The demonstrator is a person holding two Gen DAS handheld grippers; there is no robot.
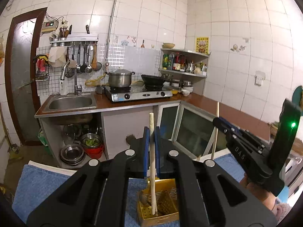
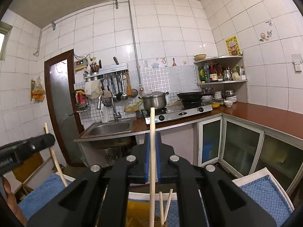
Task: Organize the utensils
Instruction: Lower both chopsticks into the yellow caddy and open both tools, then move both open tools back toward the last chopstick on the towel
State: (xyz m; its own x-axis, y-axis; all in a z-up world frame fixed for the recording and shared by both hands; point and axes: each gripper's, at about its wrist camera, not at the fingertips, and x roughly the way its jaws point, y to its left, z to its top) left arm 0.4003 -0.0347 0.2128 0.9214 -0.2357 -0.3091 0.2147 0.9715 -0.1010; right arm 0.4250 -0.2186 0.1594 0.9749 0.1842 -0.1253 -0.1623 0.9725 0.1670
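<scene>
Here, both handheld grippers are raised above a blue towel point(image 1: 37, 185) spread over a white-edged surface, with the kitchen counter point(image 1: 132, 104) across the room behind them. The left gripper point(image 1: 151, 132), black with blue pads, is clamped tight on a pale wooden chopstick point(image 1: 152, 160), which stands nearly upright between its fingers; the stick's top end pokes up above the pads, and its lower end hangs down over a gold-coloured perforated metal utensil basket point(image 1: 166, 215) resting on the towel. A second pale stick lies alongside its lower part down in the basket, and something darker sits in the basket's left compartment, though I cannot tell what it is. The right gripper point(image 2: 152, 147) is likewise pinched shut on another long pale wooden chopstick point(image 2: 152, 124), held upright, its tip rising well above the blue pads and its bottom end dropping out of the picture. Just to the right of that stick, two more loose pale chopsticks point(image 2: 166, 204) lean crossed against each other over the gold basket below. From the left camera the right gripper shows off to the right, held in a person's hand point(image 1: 253, 187), with its stick pointing up past the counter edge. Across the room are a steel sink point(image 1: 72, 102), a lidded steel pot point(image 1: 120, 78) and a black wok point(image 1: 152, 79) on a two-burner stove point(image 1: 140, 94).
</scene>
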